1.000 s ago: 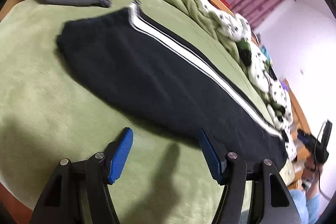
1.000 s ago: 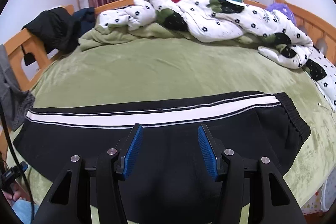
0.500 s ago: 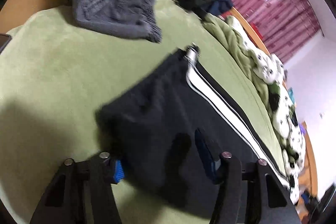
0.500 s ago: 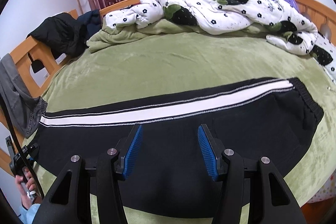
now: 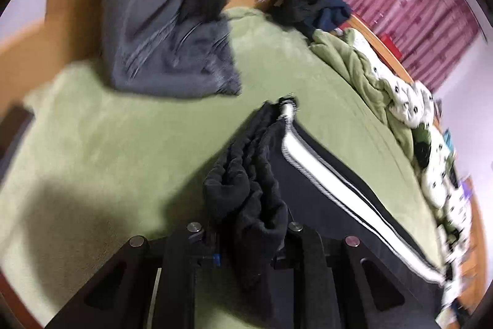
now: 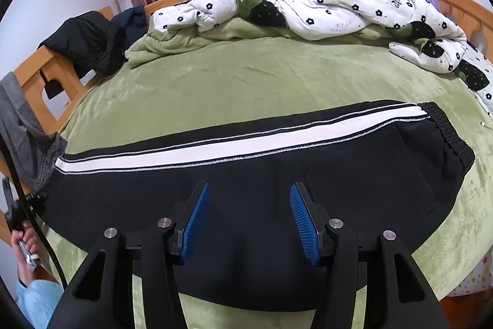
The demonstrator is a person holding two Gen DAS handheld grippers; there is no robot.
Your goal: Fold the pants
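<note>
L tongs (image 5: pixel 246 239) bunching the cuff end of the black track pants w/ white side stripe (image 6: pixel 215 199), jaws closing on it.
A sec ago L tongs hung open over bare bed, cloth flat; now the leg end is gathered between them. Pants lie lengthwise on the green fleece bed cover (image 6: pixel 246 82). R tongs (image 6: pixel 248 218) unchanged: open above mid-pants, gripping nothing.

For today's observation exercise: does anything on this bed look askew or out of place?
Yes. The black pants lie flat except at the leg end, bunched into a crumpled wad between the closing jaws of the left gripper. A grey garment hangs off the bed frame onto the green blanket.
</note>
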